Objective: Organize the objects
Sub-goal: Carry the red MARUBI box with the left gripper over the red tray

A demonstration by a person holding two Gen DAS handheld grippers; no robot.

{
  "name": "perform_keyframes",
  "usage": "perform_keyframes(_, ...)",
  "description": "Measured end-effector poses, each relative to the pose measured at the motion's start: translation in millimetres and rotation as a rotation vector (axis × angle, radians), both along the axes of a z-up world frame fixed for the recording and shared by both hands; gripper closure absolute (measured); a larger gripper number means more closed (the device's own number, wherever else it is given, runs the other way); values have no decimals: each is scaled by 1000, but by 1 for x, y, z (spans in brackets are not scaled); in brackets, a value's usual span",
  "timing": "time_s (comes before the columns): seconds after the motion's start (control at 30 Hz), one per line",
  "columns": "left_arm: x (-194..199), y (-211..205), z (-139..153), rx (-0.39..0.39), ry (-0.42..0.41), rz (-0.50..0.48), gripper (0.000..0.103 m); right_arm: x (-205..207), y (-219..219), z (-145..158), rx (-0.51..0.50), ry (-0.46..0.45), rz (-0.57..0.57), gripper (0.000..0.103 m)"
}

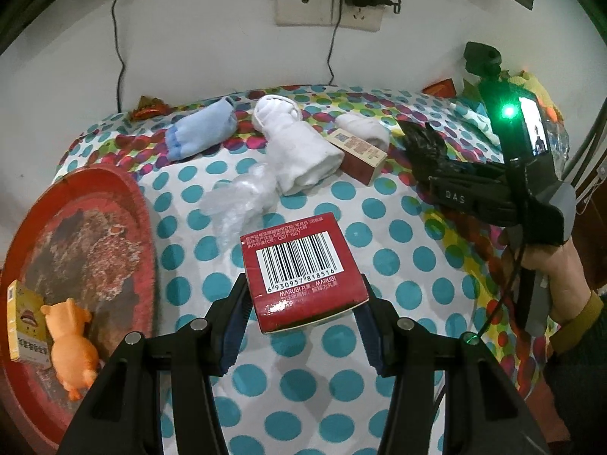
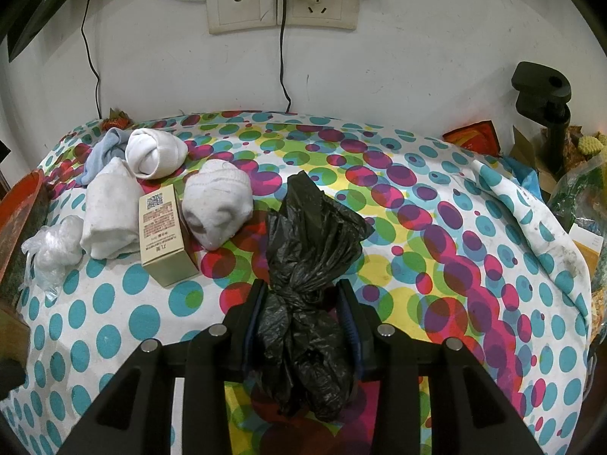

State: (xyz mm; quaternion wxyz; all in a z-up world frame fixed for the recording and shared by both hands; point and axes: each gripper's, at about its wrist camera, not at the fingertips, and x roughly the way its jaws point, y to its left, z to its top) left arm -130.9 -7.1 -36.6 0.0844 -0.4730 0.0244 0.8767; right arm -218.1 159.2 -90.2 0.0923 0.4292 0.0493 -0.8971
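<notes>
My left gripper [image 1: 303, 299] is shut on a red box [image 1: 299, 261] with a barcode, held just above the dotted tablecloth [image 1: 402, 265]. A red round tray [image 1: 125, 204] lies to its left with an orange pig toy [image 1: 70, 341] and a small yellow-white box [image 1: 26, 326] in it. My right gripper [image 2: 301, 290] is shut on a knotted black plastic bag [image 2: 307, 235], which rests on the cloth. The bag also shows at the right of the left wrist view, black bag [image 1: 421, 144]. A hand [image 1: 557, 273] holds that gripper's handle.
Near the wall lie a blue sock [image 1: 201, 132], rolled white socks [image 2: 218, 204] [image 2: 155, 153] [image 2: 110, 208], a beige carton [image 2: 161, 231] and a crumpled clear bag [image 2: 55, 250]. Cables hang from wall sockets [image 2: 280, 7]. A black clamp stand [image 2: 542, 106] and clutter crowd the right edge.
</notes>
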Motion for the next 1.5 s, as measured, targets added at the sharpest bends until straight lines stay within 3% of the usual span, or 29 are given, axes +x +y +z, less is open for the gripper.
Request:
perform_keyframes(0.73, 8, -89, 31, -1, 40, 180, 54, 2, -2, -1, 4, 2, -3, 65)
perform_keyframes(1.07, 7, -138, 23, -16, 29, 295, 54, 2, -3, -1, 5, 2, -4, 65)
perform_keyframes(1.27, 6, -171, 12, 42, 6, 365, 54, 3, -4, -1, 5, 2, -5, 65)
perform_keyframes(1.5, 2, -188, 14, 46, 18, 396, 57, 3, -5, -1, 6, 2, -5, 65)
